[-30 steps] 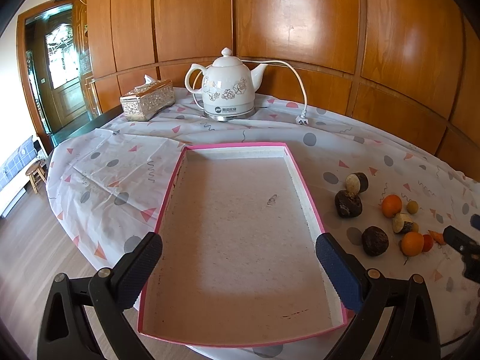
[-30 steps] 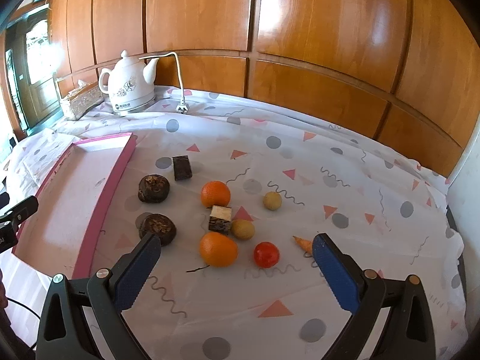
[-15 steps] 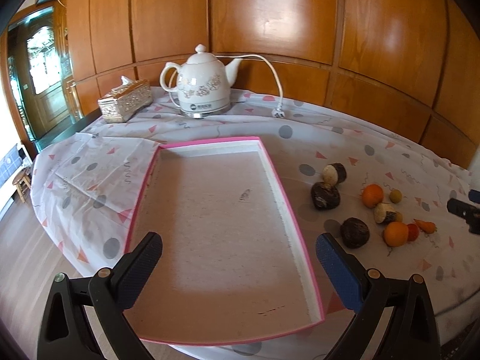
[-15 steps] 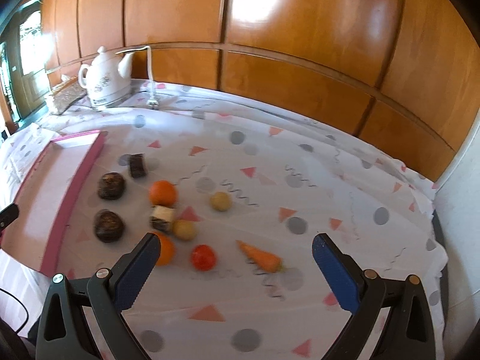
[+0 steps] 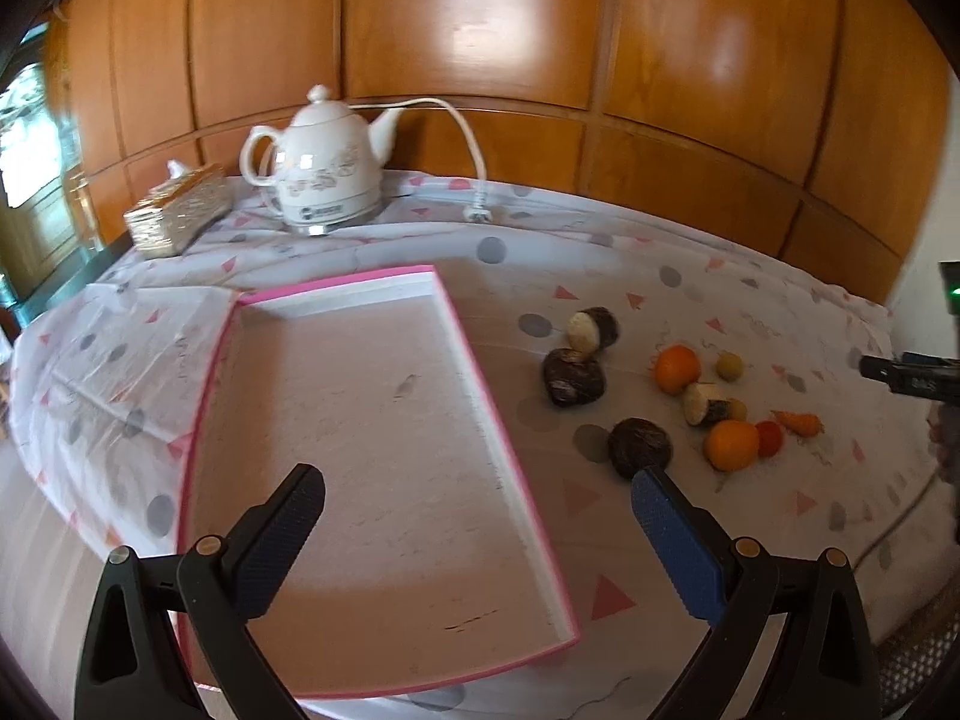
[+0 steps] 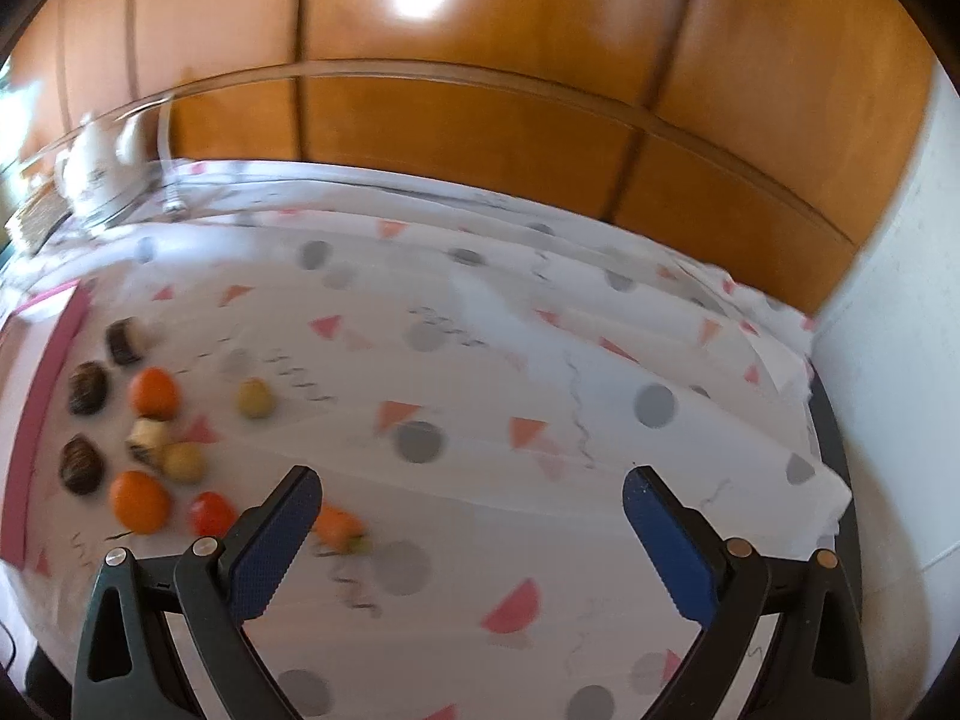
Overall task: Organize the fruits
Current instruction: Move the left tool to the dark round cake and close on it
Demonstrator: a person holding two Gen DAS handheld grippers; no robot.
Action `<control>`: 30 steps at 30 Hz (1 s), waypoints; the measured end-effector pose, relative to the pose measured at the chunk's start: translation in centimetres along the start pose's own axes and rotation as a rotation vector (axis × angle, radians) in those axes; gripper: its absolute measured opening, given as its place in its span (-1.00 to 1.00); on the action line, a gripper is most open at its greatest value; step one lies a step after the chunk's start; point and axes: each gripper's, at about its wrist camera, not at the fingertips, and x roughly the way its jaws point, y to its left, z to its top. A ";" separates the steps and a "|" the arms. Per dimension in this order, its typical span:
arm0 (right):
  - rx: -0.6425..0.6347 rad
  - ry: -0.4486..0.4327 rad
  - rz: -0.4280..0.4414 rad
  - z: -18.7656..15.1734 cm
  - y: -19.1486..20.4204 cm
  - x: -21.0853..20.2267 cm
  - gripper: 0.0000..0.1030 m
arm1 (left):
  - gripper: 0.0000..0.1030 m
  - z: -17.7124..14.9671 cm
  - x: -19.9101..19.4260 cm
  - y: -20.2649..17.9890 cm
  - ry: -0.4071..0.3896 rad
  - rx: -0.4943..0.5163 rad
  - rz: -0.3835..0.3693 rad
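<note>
Since a second ago both views have swung rightward: the tray has slid toward the left of the left wrist view, and in the right wrist view the fruits have drifted from centre frame to the far left, now blurred by motion. The left tool hangs above the near end of the tray, its fingers wide apart and holding nothing; the right tool is likewise spread and empty, over bare cloth on the worktop. The fruits lie loose on the cloth, just right of the tray's pink right wall and none yet inside it: two oranges, a red tomato, a small carrot, two yellowish balls, and several dark lumps, some showing a cut pale face. Seen from the right tool the whole cluster lies to its left and slightly ahead, with the carrot just beside its left finger, long axis running roughly across the view. Seen from the left tool the cluster lies ahead and to the right, the nearest dark lump just above its right finger. By this reading either tool is near a piece; the right tool must come back leftward to centre one between its fingers. A kettle and a tissue box stand at the far edge, well apart from the work.
</note>
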 end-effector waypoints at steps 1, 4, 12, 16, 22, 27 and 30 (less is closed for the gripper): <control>0.016 0.004 -0.005 0.0 -0.6 0.2 0.97 | 0.99 0.1 0.0 -0.2 0.002 0.005 -0.012; 0.083 0.035 -0.018 -0.2 -2.5 1.2 0.97 | 0.99 0.6 0.3 -1.0 0.003 0.042 -0.031; 0.256 0.114 -0.034 -0.6 -6.5 2.8 0.96 | 0.99 1.4 1.1 -3.7 0.018 0.140 -0.125; 0.325 0.128 -0.039 -0.9 -8.0 3.0 0.96 | 0.99 1.9 1.4 -5.2 0.004 0.190 -0.141; 0.378 0.133 -0.056 -1.1 -9.3 2.9 0.93 | 0.99 2.6 2.8 -6.4 0.030 0.235 -0.158; 0.428 0.128 -0.053 -1.1 -10.3 2.6 0.92 | 0.99 2.9 4.1 -7.0 0.076 0.270 -0.136; 0.457 0.116 -0.057 -1.1 -11.0 2.4 0.92 | 0.99 2.8 4.9 -7.4 0.108 0.292 -0.135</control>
